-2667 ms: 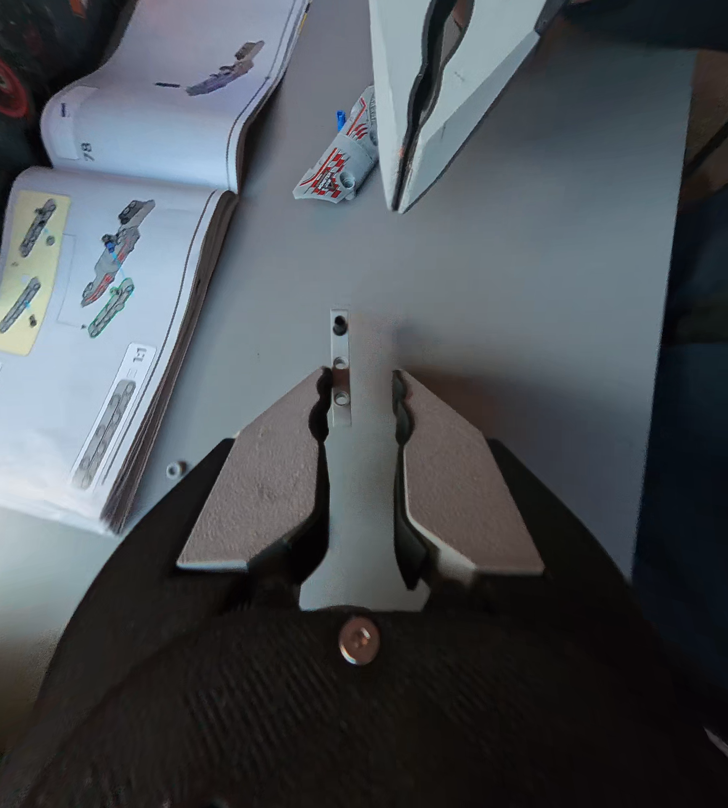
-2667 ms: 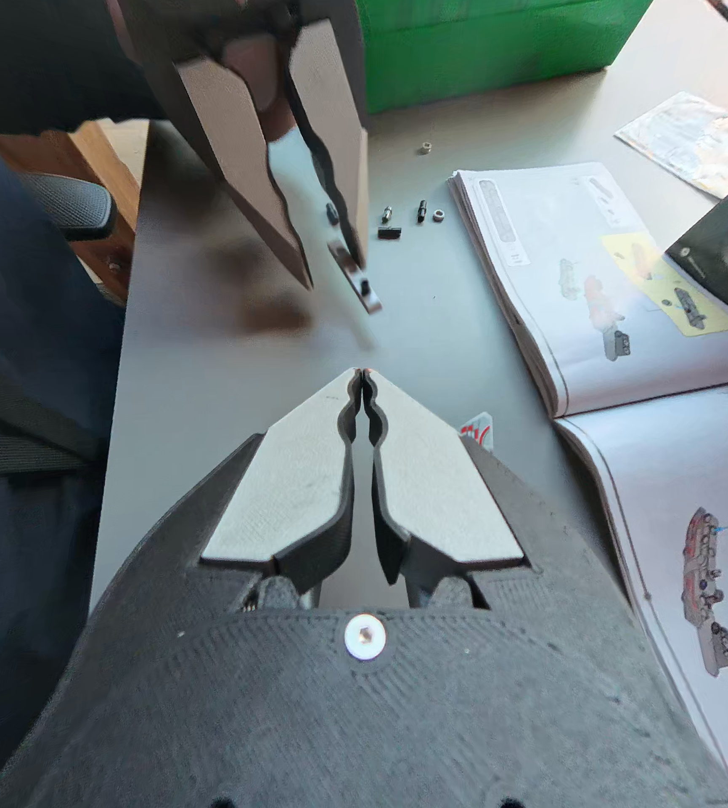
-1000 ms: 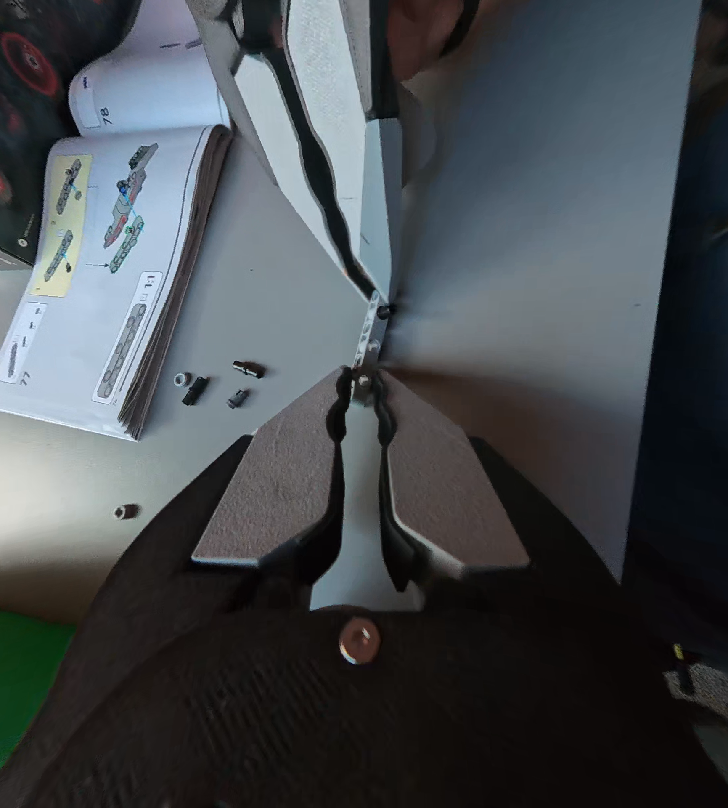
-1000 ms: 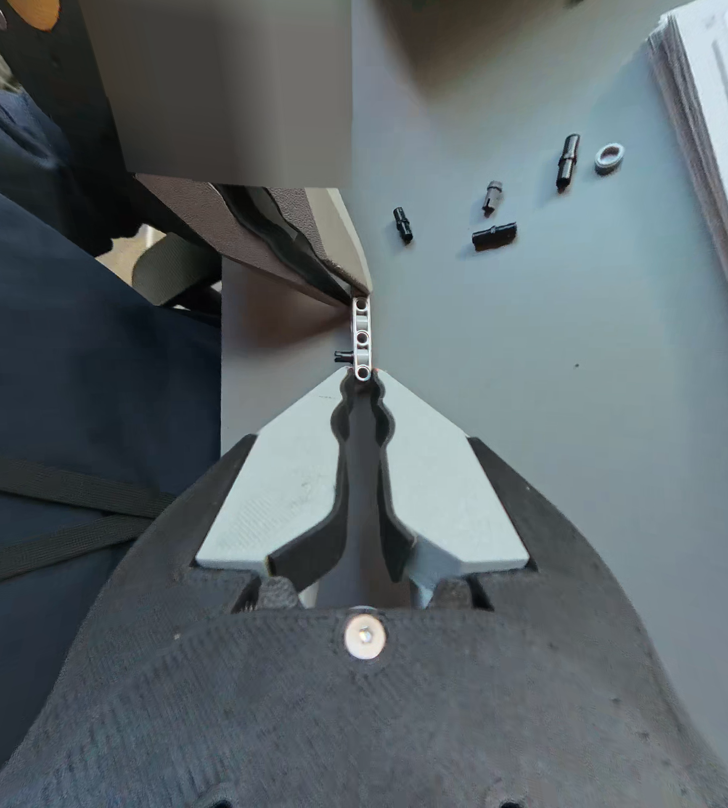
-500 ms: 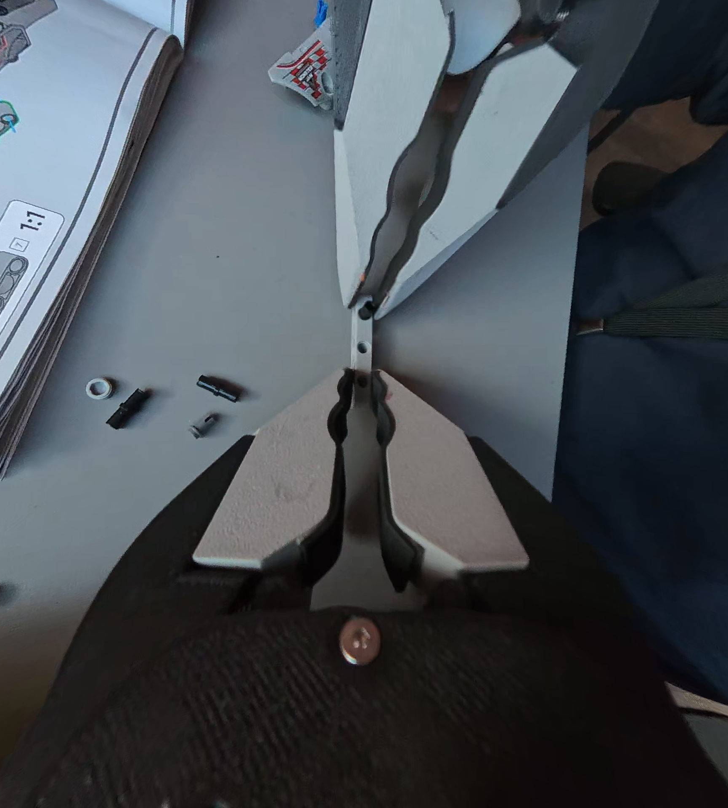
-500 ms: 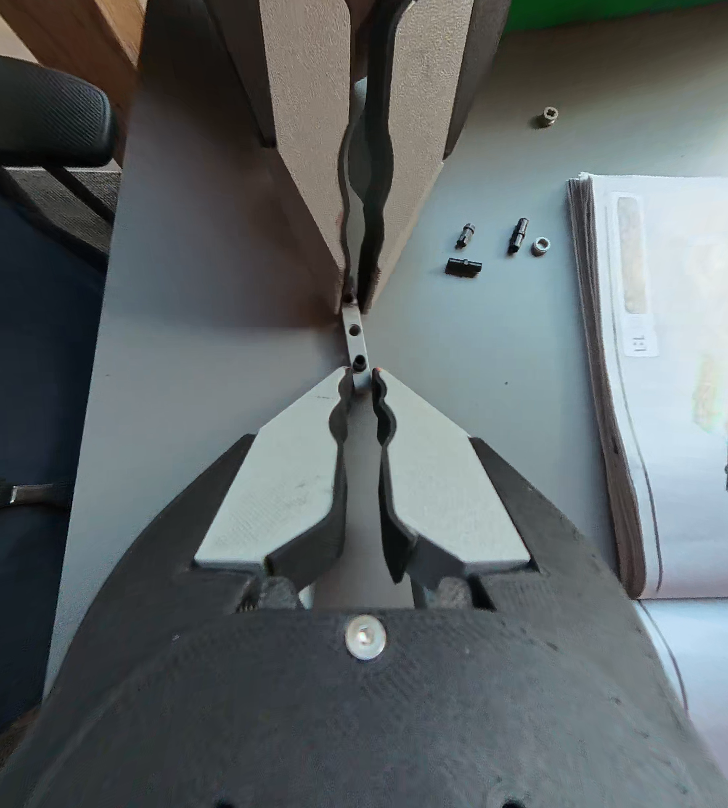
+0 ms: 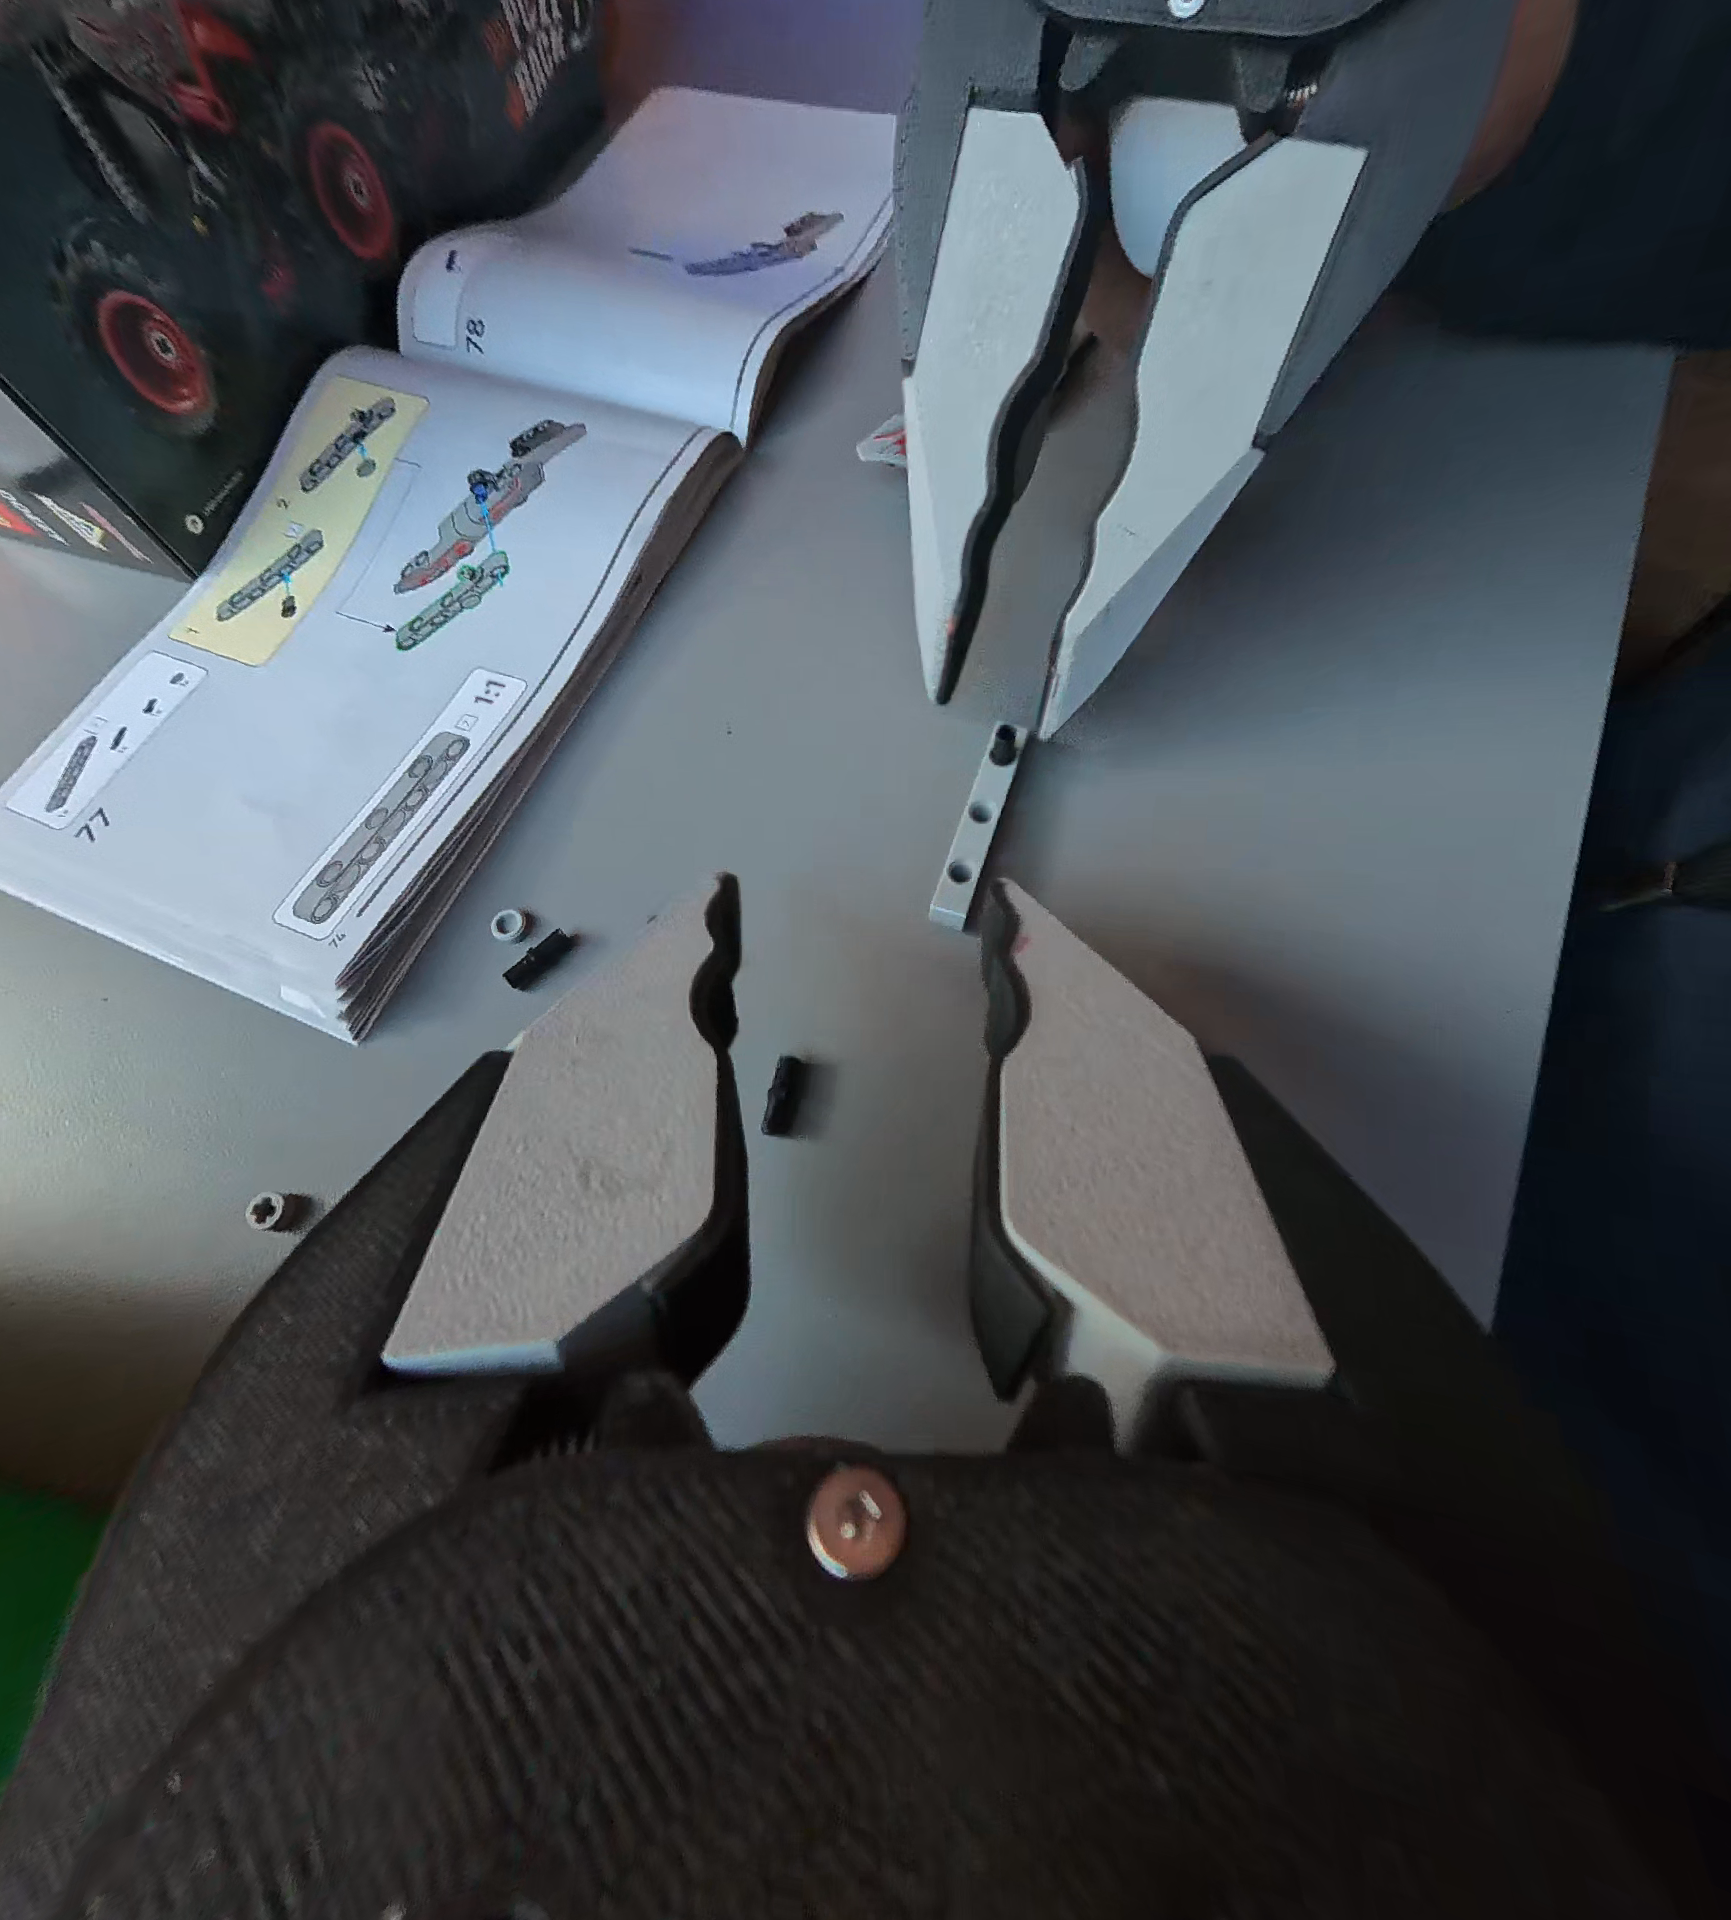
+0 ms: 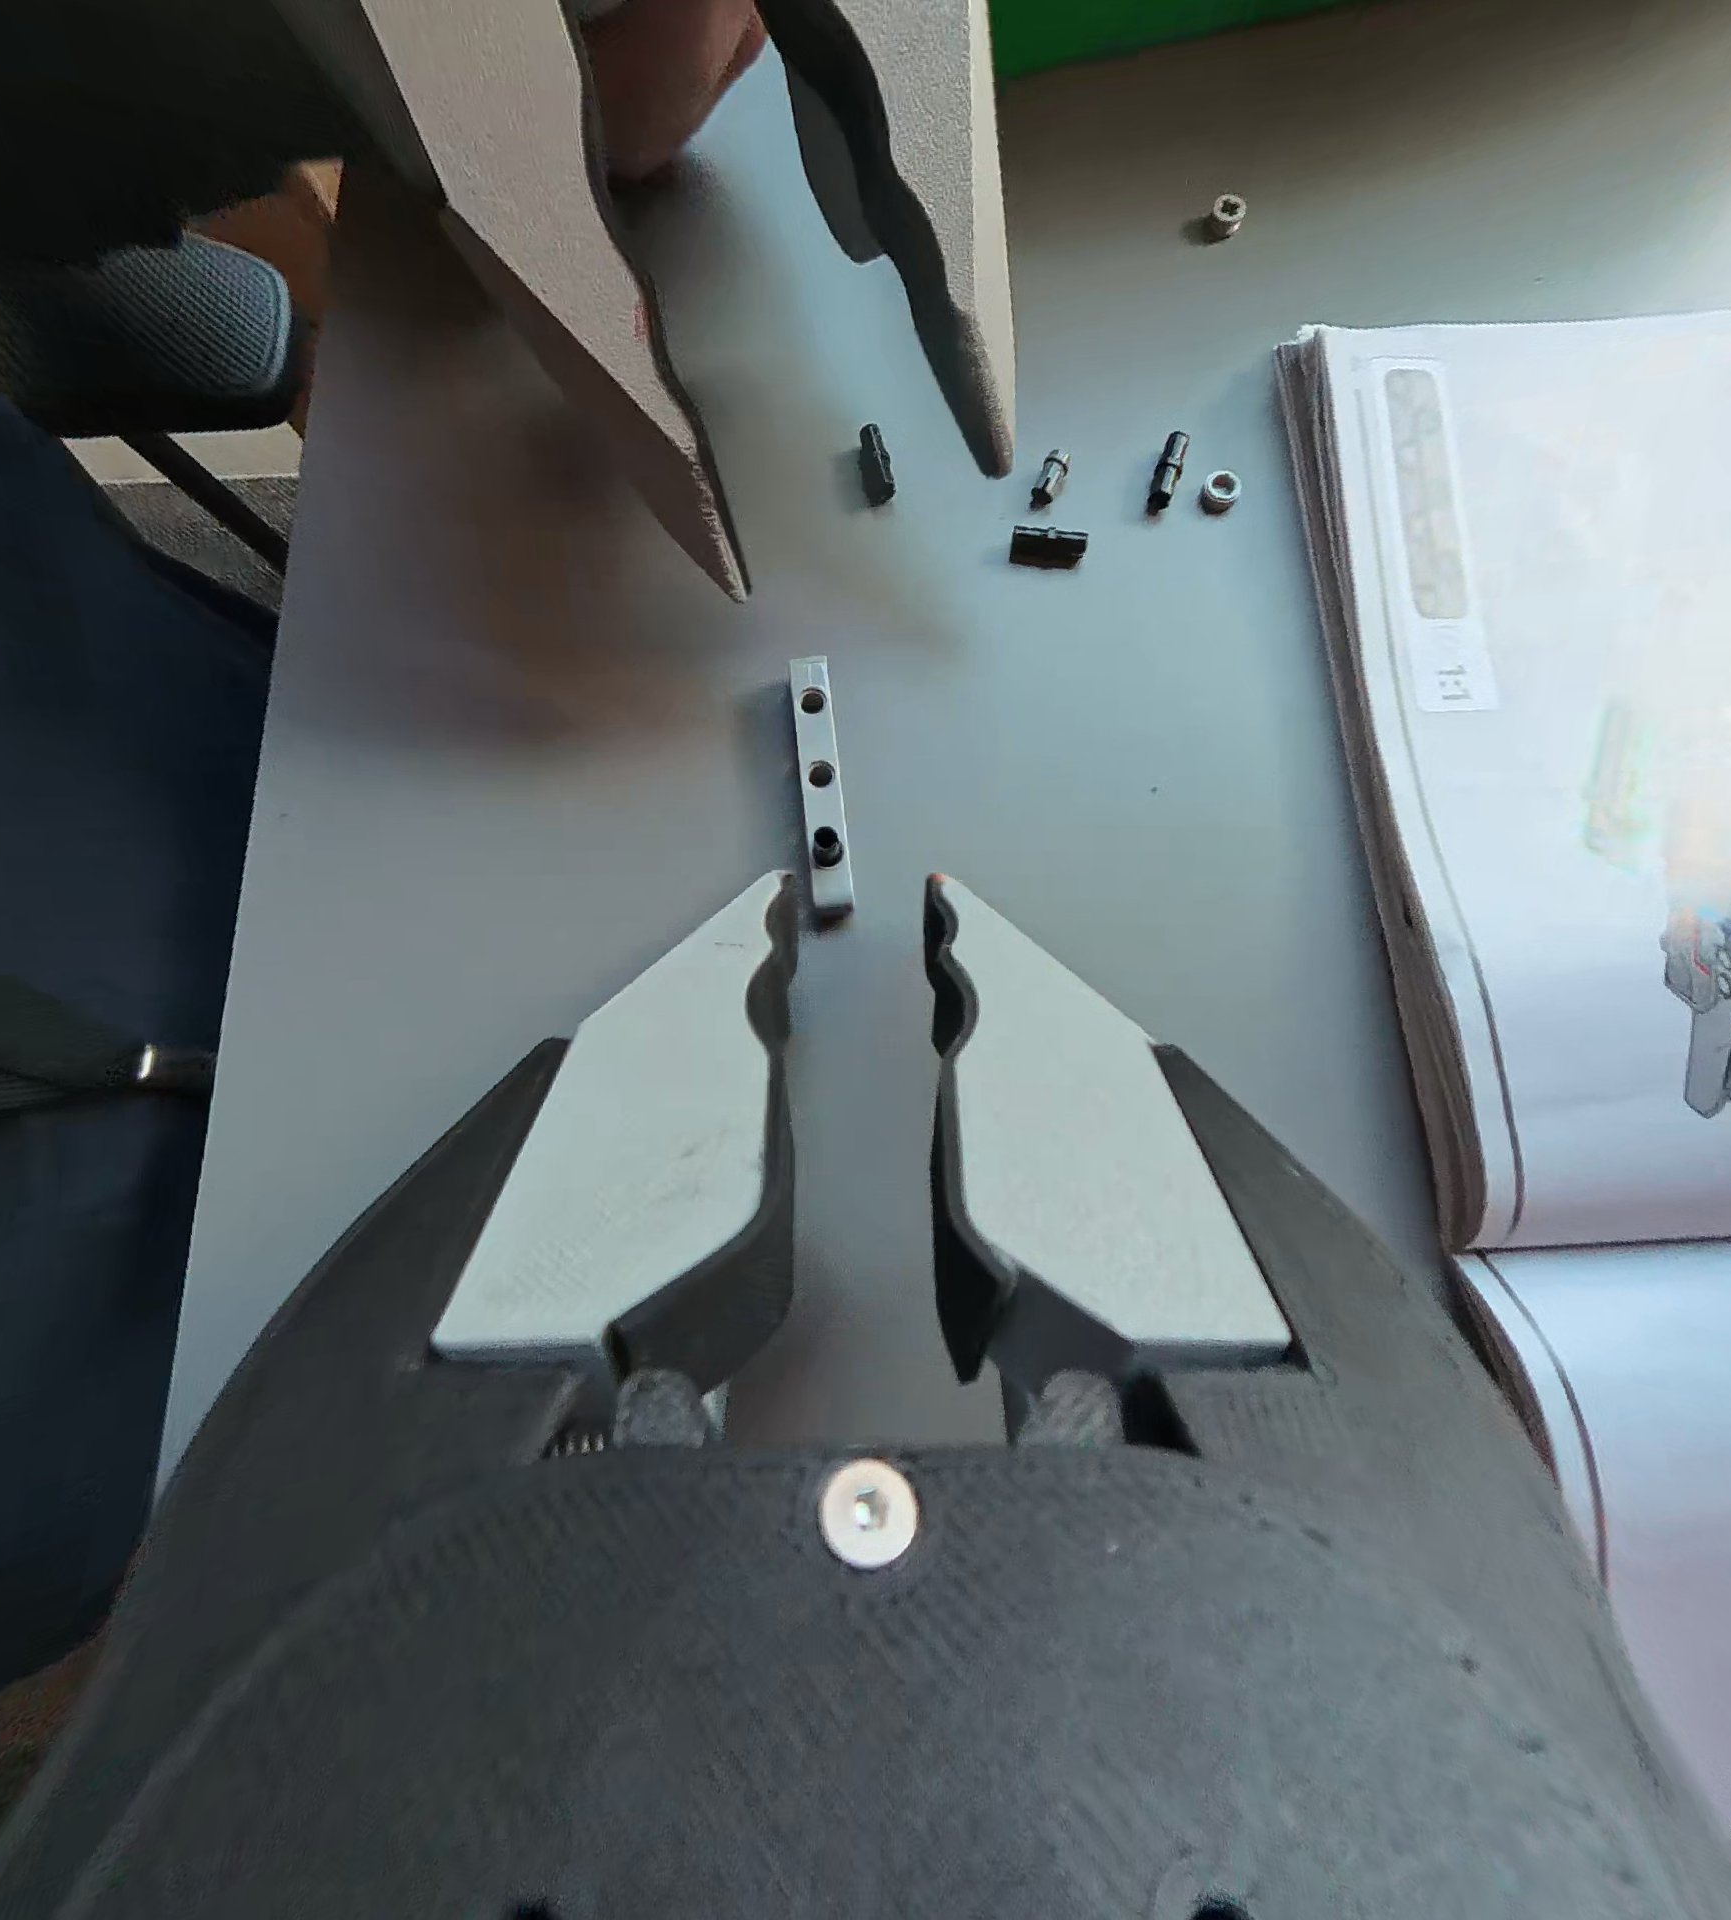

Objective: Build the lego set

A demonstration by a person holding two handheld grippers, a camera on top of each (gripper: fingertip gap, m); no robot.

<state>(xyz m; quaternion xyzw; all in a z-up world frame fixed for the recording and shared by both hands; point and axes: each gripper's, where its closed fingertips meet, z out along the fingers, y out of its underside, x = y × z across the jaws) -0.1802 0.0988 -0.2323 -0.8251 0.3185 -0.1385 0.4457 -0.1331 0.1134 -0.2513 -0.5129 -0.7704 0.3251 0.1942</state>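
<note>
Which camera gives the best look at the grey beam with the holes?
The right wrist view: the grey beam lies unobstructed with all three holes facing it. The left wrist view shows it smaller, between both grippers' tips.

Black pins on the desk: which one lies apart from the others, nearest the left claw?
The pin lying alone between the left claw's fingers; the others cluster nearer the booklet.
</note>
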